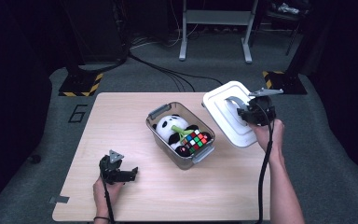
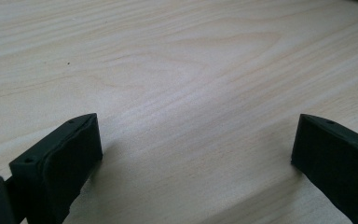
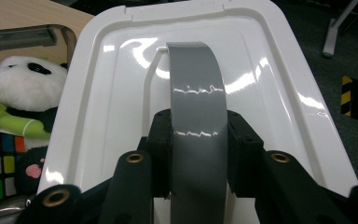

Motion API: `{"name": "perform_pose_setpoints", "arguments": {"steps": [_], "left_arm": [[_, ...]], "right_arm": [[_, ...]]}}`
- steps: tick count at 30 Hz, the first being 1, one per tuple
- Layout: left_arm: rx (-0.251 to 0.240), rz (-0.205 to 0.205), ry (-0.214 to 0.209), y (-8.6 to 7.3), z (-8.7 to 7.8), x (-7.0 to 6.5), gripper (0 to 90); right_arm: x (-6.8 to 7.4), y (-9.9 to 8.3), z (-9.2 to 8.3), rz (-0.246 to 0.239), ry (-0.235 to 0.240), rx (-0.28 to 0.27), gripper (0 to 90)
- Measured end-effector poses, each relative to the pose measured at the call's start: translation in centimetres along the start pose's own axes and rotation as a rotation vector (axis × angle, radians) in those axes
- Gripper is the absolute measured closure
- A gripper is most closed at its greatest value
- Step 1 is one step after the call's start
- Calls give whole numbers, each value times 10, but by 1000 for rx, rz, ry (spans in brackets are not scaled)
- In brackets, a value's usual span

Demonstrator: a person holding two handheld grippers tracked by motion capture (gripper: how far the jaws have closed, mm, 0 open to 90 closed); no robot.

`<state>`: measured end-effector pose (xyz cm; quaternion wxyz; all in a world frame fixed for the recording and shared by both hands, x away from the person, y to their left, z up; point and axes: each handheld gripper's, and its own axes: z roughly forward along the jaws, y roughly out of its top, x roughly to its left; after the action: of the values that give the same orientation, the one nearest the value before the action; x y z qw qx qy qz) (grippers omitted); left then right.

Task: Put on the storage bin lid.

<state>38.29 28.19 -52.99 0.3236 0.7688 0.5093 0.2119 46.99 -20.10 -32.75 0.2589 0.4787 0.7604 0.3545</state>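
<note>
Lid [image 1: 226,112]: white moulded plastic with a grey arched handle [image 3: 196,100], held to the right of the clear storage bin [image 1: 181,134], tilted, partly beyond the right edge of the wooden table [image 1: 135,186]. Likely light and fairly stiff, though broad and flat, so apt to swing or flex a little when carried by one point. Glossy on both lid and handle, hence probably slippery; no sign of fragility. Best taken where it is taken now, across the handle's band at mid-arch, squarely, so as not to slide along the strap.

Right gripper [image 3: 198,149]: pinching the grey handle from both sides, pads pressed flat against its edges, nothing loose between. Held to the right of the bin and raised above table level, forearm reaching up from the near edge, wrist cocked so that the lid's top faces back toward the person and leftward toward the bin.

Left gripper [image 1: 116,171]: spread wide, nothing between the pads, only bare wood grain ahead. Resting low at the near left of the bin, well apart from it, hand beneath and behind.

Inside the bin, uncovered: a panda plush [image 1: 170,127] with a green bamboo piece, and a puzzle cube [image 1: 196,141] just beside it toward the near right corner.
</note>
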Motion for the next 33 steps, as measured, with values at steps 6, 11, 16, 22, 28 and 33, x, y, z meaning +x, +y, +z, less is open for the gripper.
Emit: {"name": "perform_pose_setpoints", "arguments": {"steps": [6,11,16,22,28,33], "left_arm": [[0,1,0,0,0,0,16],[0,0,0,0,0,0,18],[-1,1,1,0,0,0,18],[-1,1,2,0,0,0,19],[-10,-1,9,0,1,0,19],[-9,1,9,0,1,0,20]], "right_arm": [[10,10,-4,-2,25,-7,666],[20,19,-8,-32,58,-16,666],[33,28,-9,-52,86,-18,666],[47,38,-6,-61,122,-14,666],[62,45,0,-76,155,-8,666],[75,50,6,-88,183,6,666]]}}
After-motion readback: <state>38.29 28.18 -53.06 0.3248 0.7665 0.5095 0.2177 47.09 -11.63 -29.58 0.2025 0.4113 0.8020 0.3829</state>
